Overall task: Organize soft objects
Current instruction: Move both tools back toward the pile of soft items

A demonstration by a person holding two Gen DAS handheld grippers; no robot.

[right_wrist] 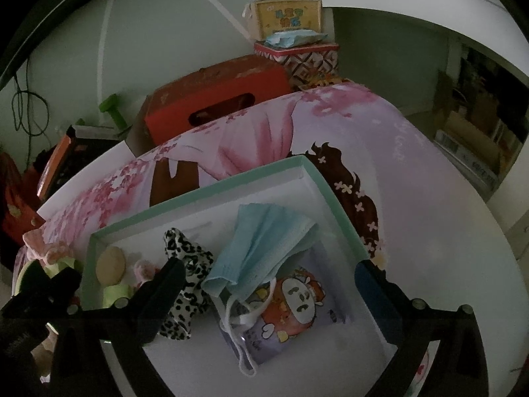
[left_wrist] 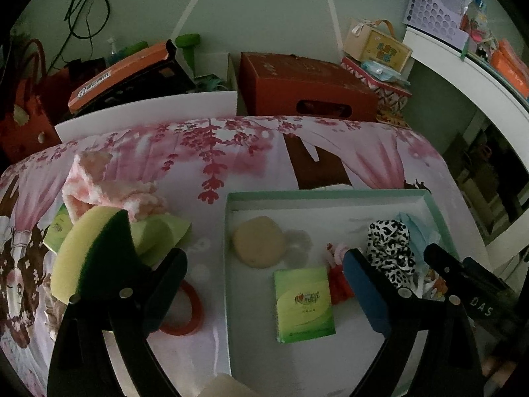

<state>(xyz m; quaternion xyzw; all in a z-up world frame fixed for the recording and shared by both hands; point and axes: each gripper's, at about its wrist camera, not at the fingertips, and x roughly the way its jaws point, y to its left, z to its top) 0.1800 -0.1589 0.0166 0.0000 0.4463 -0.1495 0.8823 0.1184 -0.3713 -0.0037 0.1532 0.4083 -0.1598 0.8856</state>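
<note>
Dim room, your table under pink flowered cloth (left_wrist: 251, 152). Tray (left_wrist: 330, 195) holds round puff (left_wrist: 259, 241), tissue pack (left_wrist: 304, 304), leopard cloth (right_wrist: 186, 261), face mask (right_wrist: 264, 248) half covering cartoon packet (right_wrist: 297, 301). Sponge (left_wrist: 89, 251) blocks pile outside tray, left. Your left gripper (left_wrist: 264, 271) released, empty; right gripper (right_wrist: 269, 278) spread wide over mask, not touching.

Home bedroom, floral bedsheet (left_wrist: 231, 145), stacked gift boxes (left_wrist: 307, 82)

My room is dim and both views look murky with a greenish cast. The round puff (left_wrist: 259, 242) throws a faint shadow rightward. Fisheye bending curves the white desk (left_wrist: 463, 66), and the corners go black.
</note>
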